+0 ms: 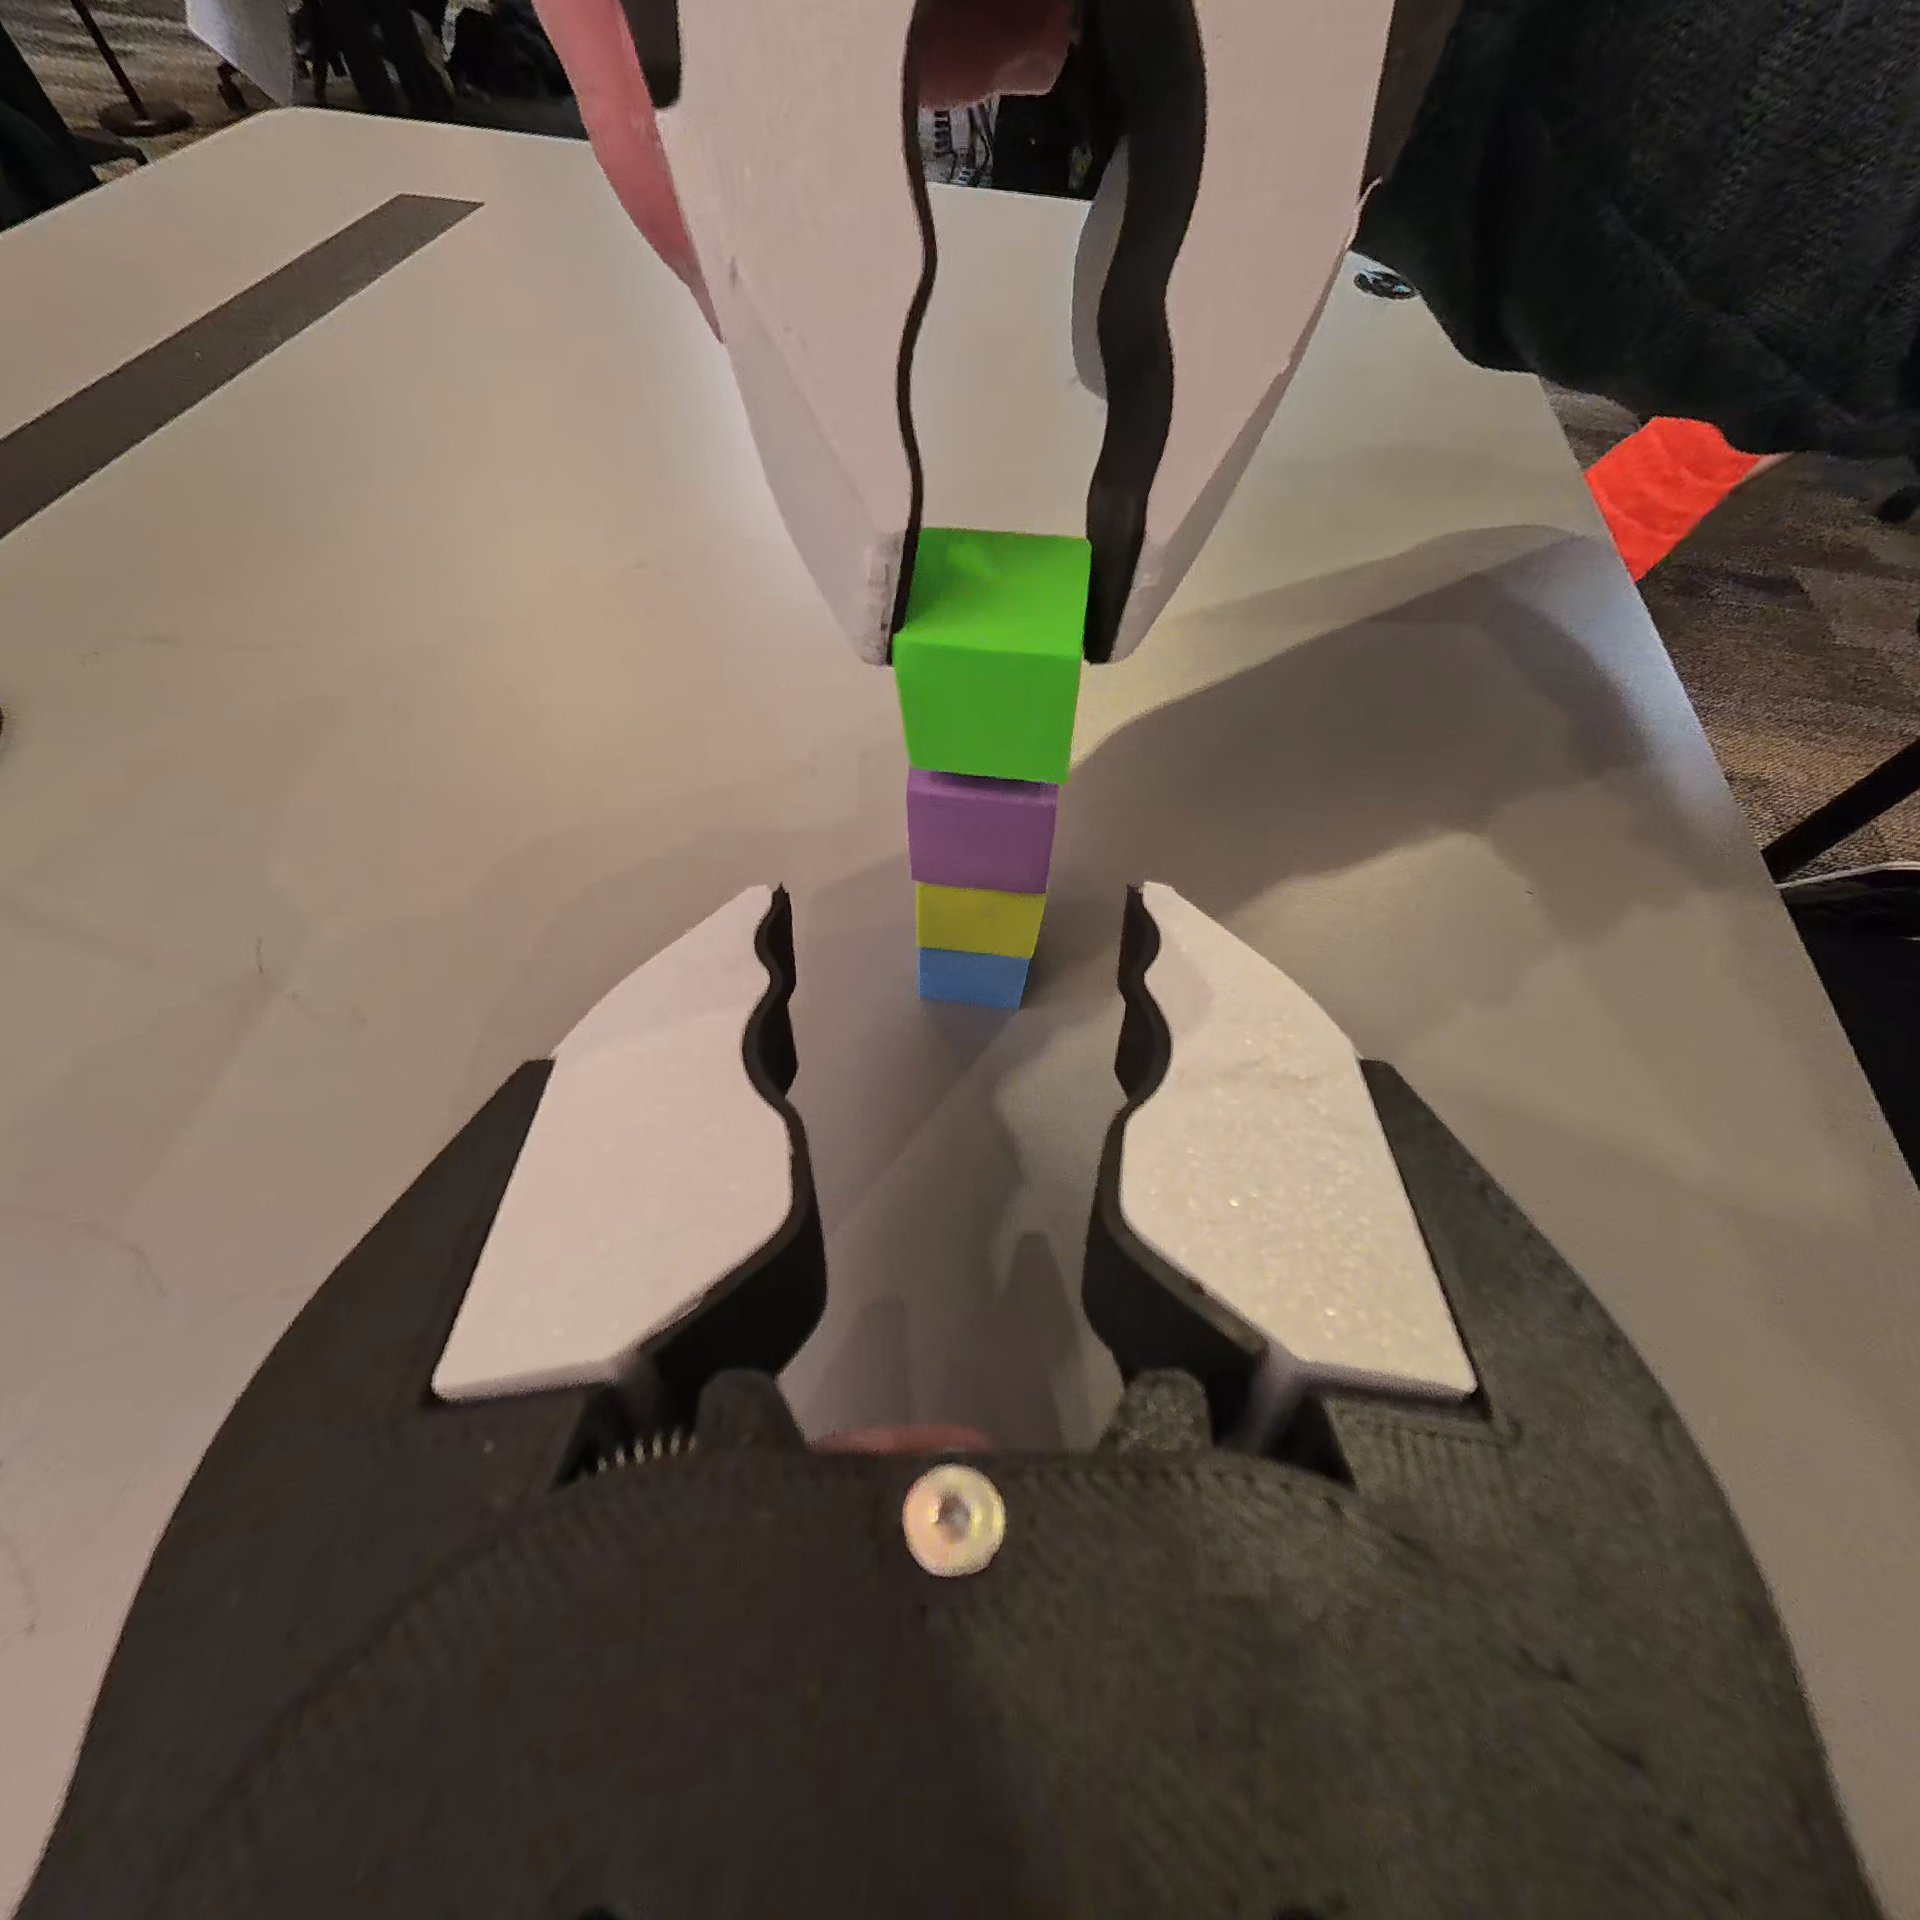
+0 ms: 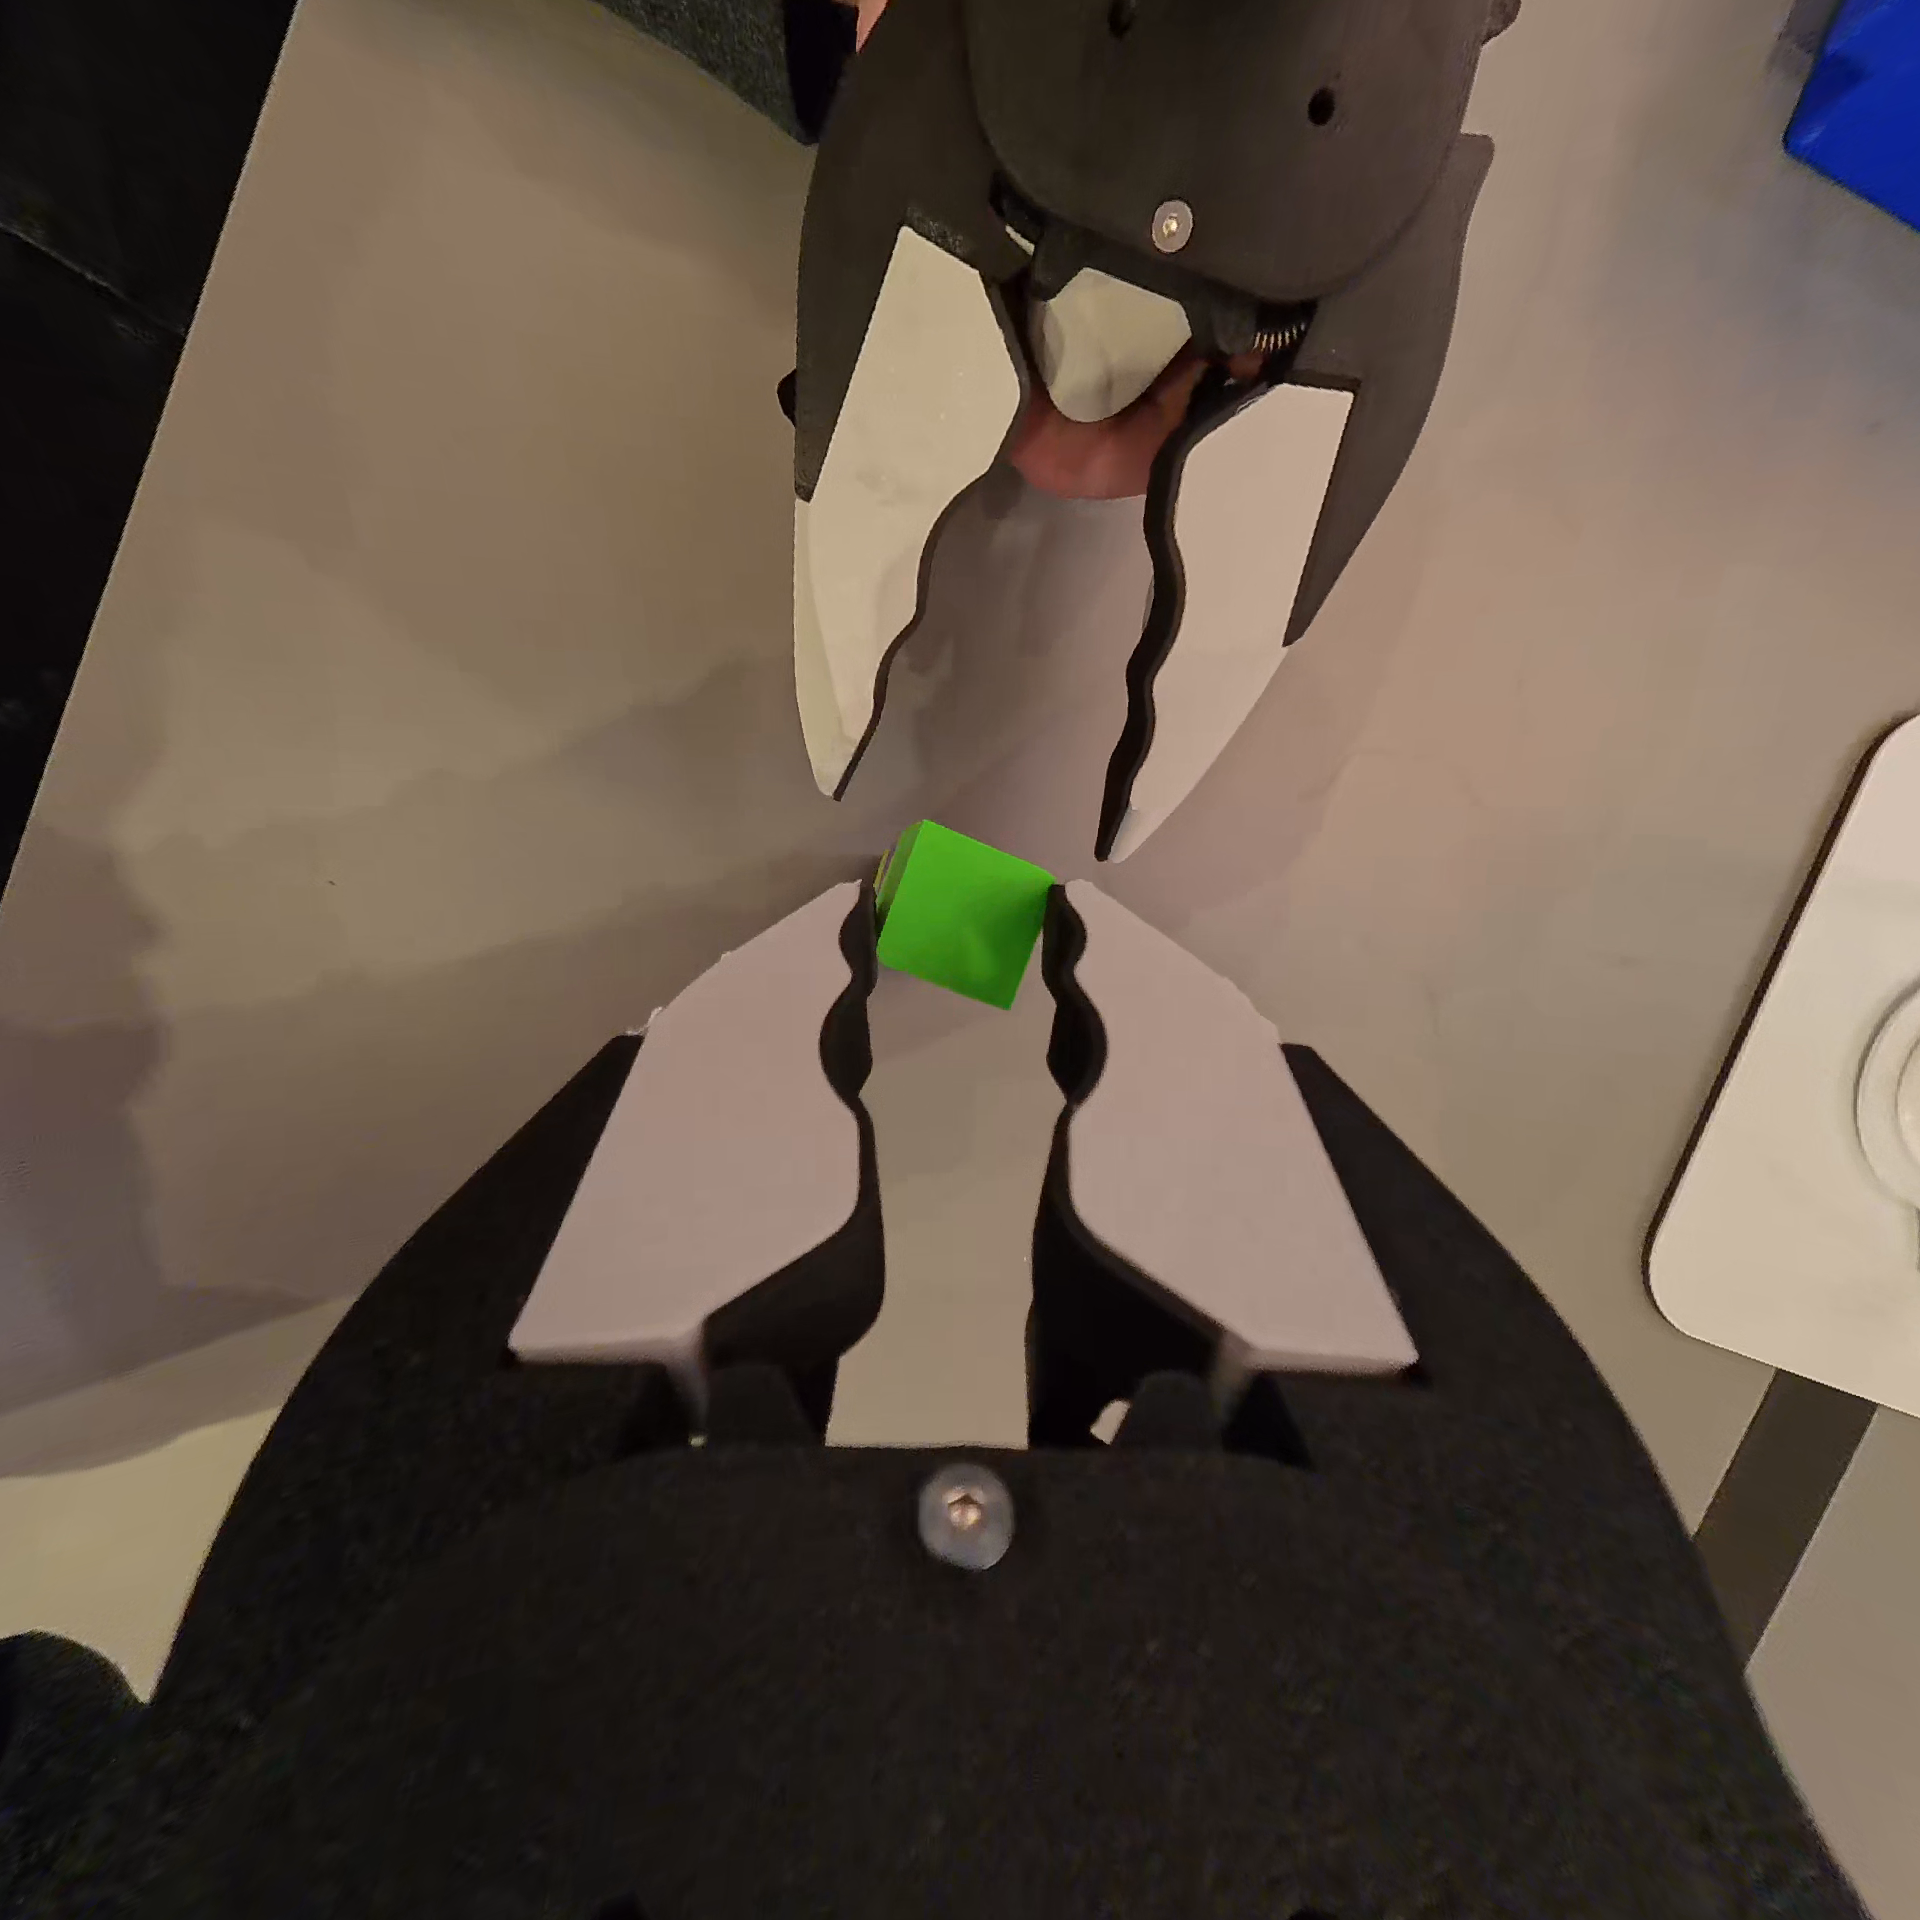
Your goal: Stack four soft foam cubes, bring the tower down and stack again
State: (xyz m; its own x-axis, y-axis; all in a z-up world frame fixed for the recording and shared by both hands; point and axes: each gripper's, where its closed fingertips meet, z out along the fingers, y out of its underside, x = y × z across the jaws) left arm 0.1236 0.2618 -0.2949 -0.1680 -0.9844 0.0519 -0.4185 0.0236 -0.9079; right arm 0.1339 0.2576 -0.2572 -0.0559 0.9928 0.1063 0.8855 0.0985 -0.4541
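Cubes form a four-high tower at the centre of the left wrist view: a blue cube (image 1: 974, 978) on the table (image 1: 416, 727), a yellow cube (image 1: 980, 920) on it, a purple cube (image 1: 982, 831) above that, and a green cube (image 1: 987, 665) on top. The green cube sits turned a little against the purple one and overhangs it slightly. The right gripper (image 1: 995, 603) reaches down from the top of that frame, and its two black pads press on opposite sides of the green cube near its upper edge, so its jaws stand about a cube's width apart, closed on the foam. In the right wrist view the same cube (image 2: 961, 920) appears just above frame centre, wedged between that gripper's own fingertips (image 2: 1062, 914), seen from above with a sliver of yellow showing at its left edge; the rest of the tower is hidden beneath it. The left gripper (image 1: 961, 904) occupies the lower half of its own view, its jaws spread wide with nothing between the pads; the tower stands just beyond its tips, touching neither finger. From the right wrist view this gripper (image 2: 971, 821) comes in from the top of the frame, tips wide apart and just short of the green cube. A white tray (image 2: 1766, 1039) lies at the right edge, and a blue object (image 2: 1860, 135) sits in the upper right corner.
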